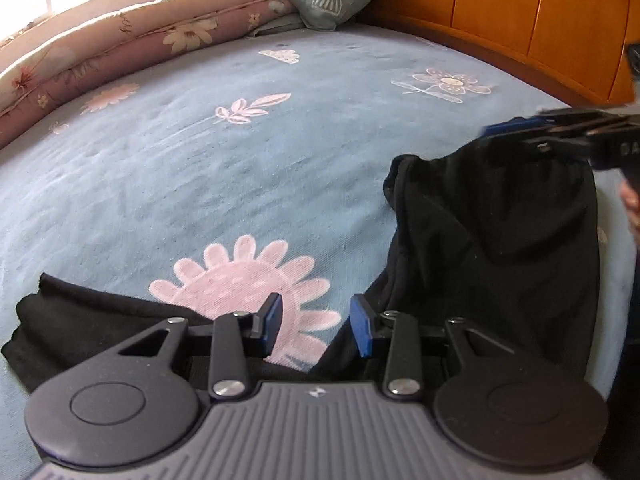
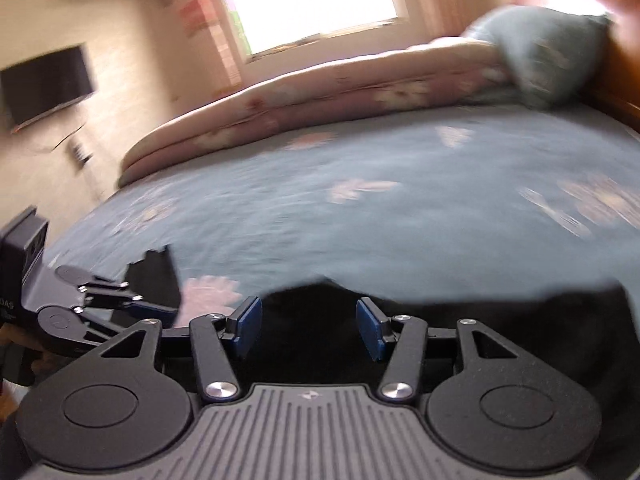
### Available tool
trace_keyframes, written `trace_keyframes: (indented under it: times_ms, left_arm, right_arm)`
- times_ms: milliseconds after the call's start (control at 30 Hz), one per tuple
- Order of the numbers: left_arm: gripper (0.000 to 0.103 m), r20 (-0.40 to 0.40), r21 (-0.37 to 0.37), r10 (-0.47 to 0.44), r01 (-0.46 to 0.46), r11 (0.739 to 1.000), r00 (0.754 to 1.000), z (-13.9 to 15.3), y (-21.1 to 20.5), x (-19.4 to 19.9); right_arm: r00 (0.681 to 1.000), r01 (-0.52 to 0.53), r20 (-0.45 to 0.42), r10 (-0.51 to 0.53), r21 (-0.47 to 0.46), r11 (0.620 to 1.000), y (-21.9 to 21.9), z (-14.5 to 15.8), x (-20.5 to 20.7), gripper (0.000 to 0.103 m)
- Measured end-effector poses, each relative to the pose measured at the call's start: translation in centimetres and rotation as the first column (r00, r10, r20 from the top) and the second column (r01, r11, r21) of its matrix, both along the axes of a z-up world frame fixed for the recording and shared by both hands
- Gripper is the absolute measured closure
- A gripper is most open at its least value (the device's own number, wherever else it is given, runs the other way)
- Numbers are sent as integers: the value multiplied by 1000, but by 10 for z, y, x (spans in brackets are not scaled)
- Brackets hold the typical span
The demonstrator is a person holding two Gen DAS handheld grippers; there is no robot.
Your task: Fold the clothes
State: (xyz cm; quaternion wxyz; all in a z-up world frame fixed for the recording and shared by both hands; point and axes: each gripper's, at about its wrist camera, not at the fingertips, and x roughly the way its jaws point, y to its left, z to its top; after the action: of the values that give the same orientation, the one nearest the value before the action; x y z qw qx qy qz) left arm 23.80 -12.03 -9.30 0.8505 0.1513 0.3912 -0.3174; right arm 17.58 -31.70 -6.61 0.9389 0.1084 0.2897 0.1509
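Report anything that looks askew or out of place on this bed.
The black garment lies bunched and uneven on the blue bedsheet, one end humped up at right, another strip trailing left. Nothing looks spilled or damaged.

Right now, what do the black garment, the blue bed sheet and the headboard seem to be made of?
Black garment: soft matte knit, probably cotton jersey; it drapes in limp folds without shine.
Blue bed sheet: brushed or woven cotton, it seems; a fuzzy matte surface with pink flower prints.
Headboard: orange-brown wood or veneer panels, smooth and slightly glossy.
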Motion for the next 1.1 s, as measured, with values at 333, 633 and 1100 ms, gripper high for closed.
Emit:
trace_keyframes:
  times_ms: [333,633,1100]
  left_arm:
    - [66,30,-34,29,-28,999,999,-6,1,9]
    - [61,49,-24,-94,95,995,994,1,-29,27]
    - [56,-42,-78,-275,271,959,961,-14,-89,75]
  right_arm:
    - [988,-56,-148,37,-128,990,73,-26,6,56]
    - [980,-68,-196,38,-149,986,52,-40,-9,99]
    - [982,-58,-182,54,-16,998,30,-48,-20,91]
